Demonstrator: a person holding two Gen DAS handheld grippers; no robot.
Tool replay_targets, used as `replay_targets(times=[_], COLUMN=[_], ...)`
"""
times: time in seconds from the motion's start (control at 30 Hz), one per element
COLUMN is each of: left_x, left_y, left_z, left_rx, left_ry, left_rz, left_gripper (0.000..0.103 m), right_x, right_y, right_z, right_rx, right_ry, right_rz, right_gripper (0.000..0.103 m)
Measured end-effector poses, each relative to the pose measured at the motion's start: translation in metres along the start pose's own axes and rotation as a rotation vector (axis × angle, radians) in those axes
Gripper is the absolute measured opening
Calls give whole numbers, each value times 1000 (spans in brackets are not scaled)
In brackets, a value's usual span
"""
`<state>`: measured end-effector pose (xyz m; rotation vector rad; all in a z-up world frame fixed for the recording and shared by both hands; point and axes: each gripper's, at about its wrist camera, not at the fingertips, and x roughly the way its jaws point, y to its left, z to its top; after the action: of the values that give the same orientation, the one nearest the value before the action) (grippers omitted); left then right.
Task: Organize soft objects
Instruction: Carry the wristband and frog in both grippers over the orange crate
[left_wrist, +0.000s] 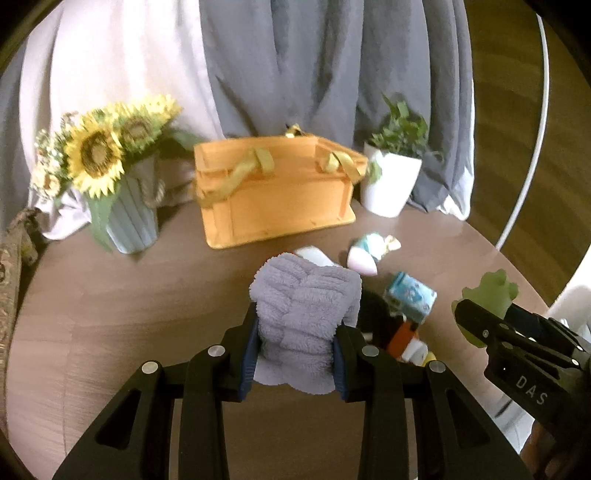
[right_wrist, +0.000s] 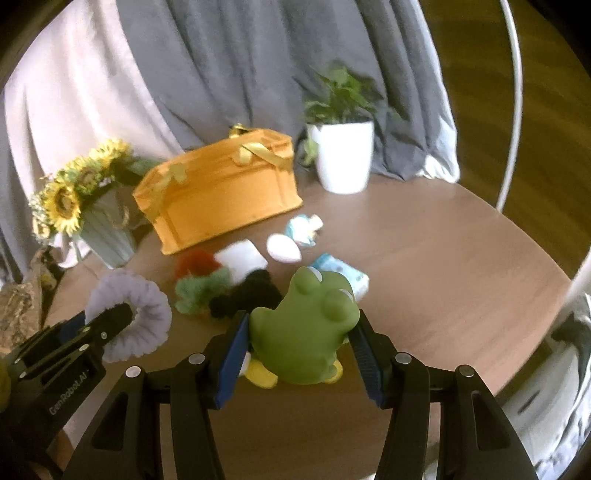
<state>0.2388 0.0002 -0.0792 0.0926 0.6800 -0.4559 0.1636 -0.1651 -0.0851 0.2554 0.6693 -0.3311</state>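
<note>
My left gripper (left_wrist: 297, 354) is shut on a fluffy lavender scrunchie (left_wrist: 306, 314), held above the round brown table (left_wrist: 122, 306). My right gripper (right_wrist: 301, 350) is shut on a green frog toy (right_wrist: 306, 332), also held above the table. The scrunchie (right_wrist: 129, 314) and left gripper (right_wrist: 114, 319) show at the left of the right wrist view; the frog (left_wrist: 487, 295) shows at the right of the left wrist view. An orange basket (left_wrist: 273, 192) with yellow-green handles stands at the back, also seen in the right wrist view (right_wrist: 221, 195).
Loose soft items lie in front of the basket: a white block (right_wrist: 242, 260), a white egg shape (right_wrist: 282, 248), a blue-white pouch (right_wrist: 340, 273), red, green and black fluffy pieces (right_wrist: 207, 284). A sunflower vase (left_wrist: 125, 210) stands at the left, a white plant pot (left_wrist: 389, 181) at the right.
</note>
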Motion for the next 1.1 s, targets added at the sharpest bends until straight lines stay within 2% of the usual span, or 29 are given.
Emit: replay_targets(times=[0.3, 0.53, 0.77, 1.1], left_x=[-11, -10, -10, -2], left_y=[-16, -30, -43, -44], left_z=[25, 43, 65, 102], left_rx=[-90, -143, -135, -109], left_ry=[-86, -157, -229, -302], left_rz=[131, 197, 261, 308], left_gripper=[33, 33, 33, 33], right_x=[6, 15, 23, 36], right_y=[-2, -8, -12, -10], right_z=[44, 75, 100, 138], right_rx=[-127, -193, -225, -213], right_ry=[-52, -98, -146, -211], right_rz=[158, 258, 312, 359], right_gripper=[56, 56, 56, 56])
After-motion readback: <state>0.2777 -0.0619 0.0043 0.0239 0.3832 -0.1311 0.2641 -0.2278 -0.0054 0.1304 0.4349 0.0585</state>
